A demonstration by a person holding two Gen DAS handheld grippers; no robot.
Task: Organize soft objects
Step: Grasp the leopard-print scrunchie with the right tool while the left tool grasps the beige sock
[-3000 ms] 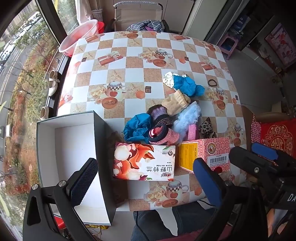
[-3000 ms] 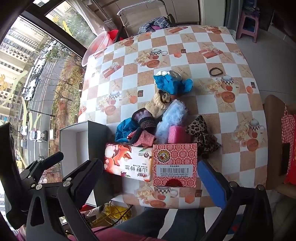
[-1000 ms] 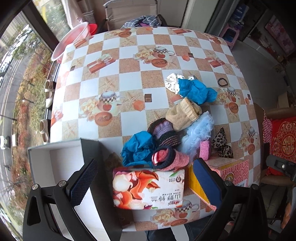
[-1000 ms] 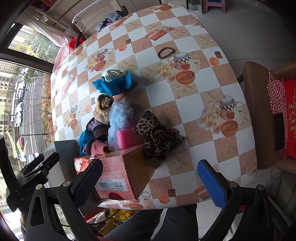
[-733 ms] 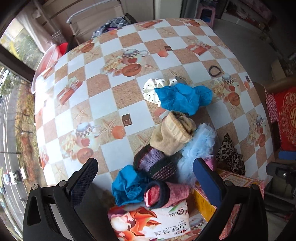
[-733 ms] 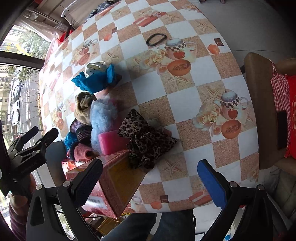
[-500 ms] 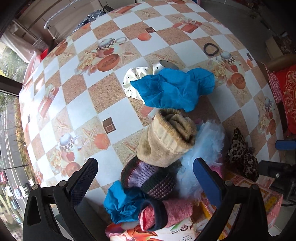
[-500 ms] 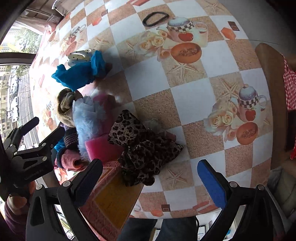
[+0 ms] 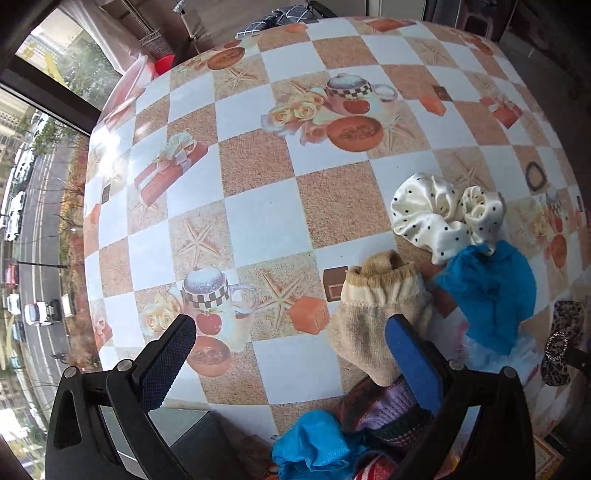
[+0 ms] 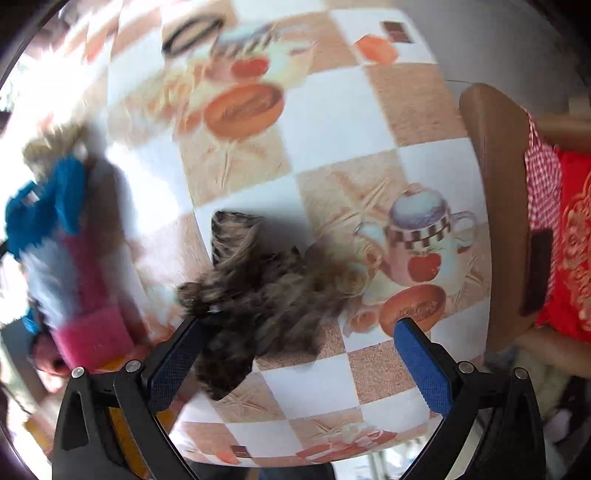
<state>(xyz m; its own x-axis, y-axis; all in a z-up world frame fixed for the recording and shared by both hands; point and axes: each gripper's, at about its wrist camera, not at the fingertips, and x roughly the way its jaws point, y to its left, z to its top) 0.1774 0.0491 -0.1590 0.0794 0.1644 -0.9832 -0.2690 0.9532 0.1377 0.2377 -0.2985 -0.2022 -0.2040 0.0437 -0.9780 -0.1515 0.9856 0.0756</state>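
Note:
In the left wrist view my left gripper (image 9: 288, 354) hangs open over the checked tablecloth (image 9: 258, 221). A beige sock (image 9: 373, 328) lies against its right finger, with a blue cloth (image 9: 491, 295) and a white dotted scrunchie (image 9: 439, 214) beyond it. A second blue cloth (image 9: 314, 446) and a purple knit piece (image 9: 384, 410) lie near the bottom. The right wrist view is blurred. There my right gripper (image 10: 295, 350) stands open just above a leopard-print cloth (image 10: 258, 295), which lies between its fingers. A pink sponge-like piece (image 10: 92, 336) and blue fluff (image 10: 40, 210) sit to the left.
A black hair tie (image 9: 534, 177) lies at the far right of the table; the same hair tie (image 10: 192, 31) shows at the top of the right wrist view. A brown chair (image 10: 491, 184) with a red cushion (image 10: 572, 240) stands right of the table. A grey box corner (image 9: 192, 435) shows at the bottom.
Both grippers have moved forward and down toward the pile. The left now sits by the beige sock; the right has closed in on the leopard-print cloth. The boxes have dropped out of view.

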